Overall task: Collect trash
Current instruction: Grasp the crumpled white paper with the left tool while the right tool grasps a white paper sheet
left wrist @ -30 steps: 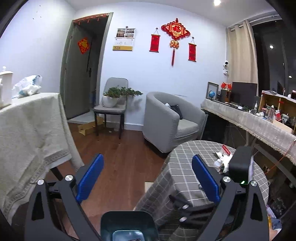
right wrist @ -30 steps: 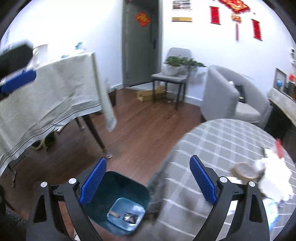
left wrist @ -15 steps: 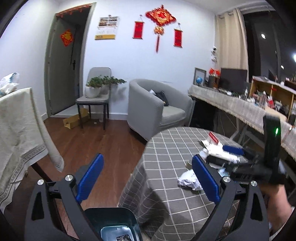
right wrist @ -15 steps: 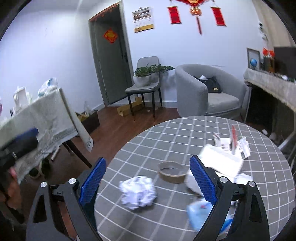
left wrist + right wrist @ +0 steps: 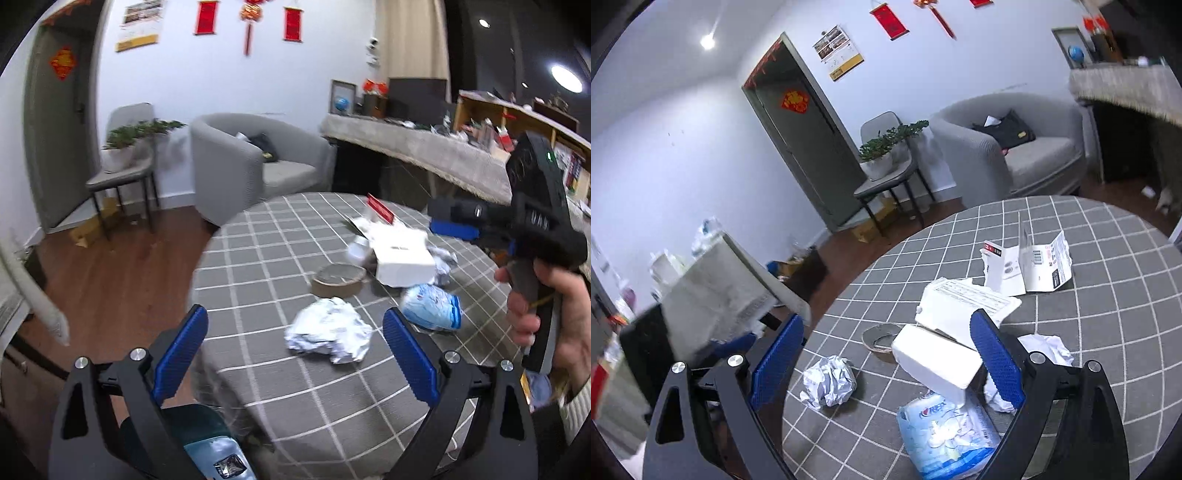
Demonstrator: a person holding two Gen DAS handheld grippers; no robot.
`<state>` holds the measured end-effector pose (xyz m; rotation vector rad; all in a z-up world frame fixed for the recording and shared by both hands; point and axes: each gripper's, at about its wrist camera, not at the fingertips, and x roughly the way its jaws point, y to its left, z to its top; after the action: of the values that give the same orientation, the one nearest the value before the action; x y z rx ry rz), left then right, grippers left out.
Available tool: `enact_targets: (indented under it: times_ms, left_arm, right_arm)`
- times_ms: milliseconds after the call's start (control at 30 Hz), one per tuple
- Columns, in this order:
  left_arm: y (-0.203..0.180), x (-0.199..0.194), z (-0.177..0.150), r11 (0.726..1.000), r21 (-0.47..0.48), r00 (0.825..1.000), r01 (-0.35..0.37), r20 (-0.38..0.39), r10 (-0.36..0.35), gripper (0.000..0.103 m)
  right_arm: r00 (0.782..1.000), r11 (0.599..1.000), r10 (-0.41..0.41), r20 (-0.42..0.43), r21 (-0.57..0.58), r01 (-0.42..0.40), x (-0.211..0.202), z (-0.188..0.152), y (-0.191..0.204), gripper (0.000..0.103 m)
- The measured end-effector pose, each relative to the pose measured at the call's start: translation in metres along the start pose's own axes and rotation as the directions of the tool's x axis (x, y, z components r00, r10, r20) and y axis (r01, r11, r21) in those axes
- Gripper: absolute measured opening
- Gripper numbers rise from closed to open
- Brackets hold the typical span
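Note:
Trash lies on a round table with a grey checked cloth. A crumpled white paper ball sits nearest its left edge. Behind it are a brown tape ring, a white box, a blue-white plastic pack and folded cartons. My left gripper hangs open just before the paper ball. My right gripper is open above the box and pack; a hand holds it at the right of the left wrist view.
A dark teal bin stands on the wood floor below the table's near edge. A grey armchair, a chair with a potted plant, a cloth-draped table and a long cluttered shelf surround the table.
Both grippers have swung from the bin and floor toward the tabletop. The trash now fills both views and lies much closer. Both stay open.

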<state>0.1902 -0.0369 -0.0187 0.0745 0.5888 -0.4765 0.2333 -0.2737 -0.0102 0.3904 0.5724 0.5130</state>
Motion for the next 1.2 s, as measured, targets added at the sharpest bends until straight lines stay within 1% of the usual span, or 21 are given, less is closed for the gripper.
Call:
enact_targets:
  times_ms: [100,167,233,267,400,500,600,667,733,867,1000,1067,1133,1200]
  left_arm:
    - [-0.011,0.020,-0.002,1.000,0.028,0.999,0.012,-0.038,-0.011,0.097]
    - [-0.012,0.031,-0.003,0.999,0.025,0.998,0.020,-0.057,-0.019,0.097]
    - [-0.012,0.043,-0.005,1.000,0.015,0.997,0.028,-0.075,-0.027,0.097]
    - [-0.012,0.047,-0.006,1.000,0.014,0.996,0.027,-0.080,-0.026,0.097]
    - [-0.011,0.056,-0.009,0.999,0.018,0.995,0.030,-0.093,-0.028,0.097]
    - [-0.011,0.060,-0.009,0.999,0.015,0.995,0.032,-0.098,-0.030,0.097]
    - [-0.011,0.064,-0.008,0.999,0.003,0.994,0.042,-0.100,-0.041,0.096]
    - [-0.012,0.065,-0.007,0.999,0.000,0.994,0.048,-0.101,-0.048,0.094]
    - [-0.014,0.067,-0.007,0.999,0.003,0.993,0.053,-0.107,-0.052,0.088]
    - [-0.018,0.072,-0.008,0.999,0.011,0.991,0.049,-0.122,-0.047,0.083]
    - [-0.017,0.076,-0.009,0.998,-0.007,0.989,0.056,-0.138,-0.056,0.074]
    - [-0.017,0.076,-0.009,0.998,-0.012,0.988,0.063,-0.140,-0.064,0.071]
    - [-0.017,0.075,-0.009,0.998,-0.014,0.988,0.062,-0.141,-0.063,0.067]
    - [-0.016,0.074,-0.009,0.998,-0.020,0.988,0.060,-0.139,-0.062,0.066]
  right_arm:
    - [1.000,1.000,0.017,0.002,0.013,-0.017,-0.005,0.004,-0.010,0.083]
    - [1.000,0.999,0.026,0.004,0.028,-0.026,-0.008,0.006,-0.017,0.081]
    - [0.999,0.998,0.040,0.005,0.055,-0.040,-0.010,0.008,-0.026,0.076]
    - [0.999,0.997,0.045,0.003,0.064,-0.045,-0.011,0.009,-0.029,0.076]
    - [0.999,0.996,0.016,-0.036,0.084,-0.013,-0.007,0.011,-0.040,0.070]
    - [0.997,0.994,0.030,-0.067,0.110,-0.022,0.000,0.011,-0.046,0.068]
    - [0.994,0.993,0.022,-0.103,0.115,-0.010,0.007,0.007,-0.048,0.064]
    - [0.993,0.993,0.036,-0.108,0.112,-0.023,0.010,0.006,-0.047,0.063]
    - [0.993,0.995,0.040,-0.108,0.097,-0.030,0.011,0.007,-0.043,0.062]
    - [0.992,0.997,0.046,-0.120,0.072,-0.037,0.019,0.006,-0.036,0.058]
    - [0.989,0.999,0.037,-0.143,0.039,-0.032,0.028,0.004,-0.027,0.052]
    - [0.988,1.000,0.030,-0.150,0.013,-0.029,0.032,0.003,-0.019,0.047]
    - [0.987,1.000,0.014,-0.160,-0.020,-0.018,0.037,0.003,-0.010,0.037]
    - [0.984,0.998,-0.011,-0.176,-0.059,0.001,0.043,0.001,-0.003,0.032]
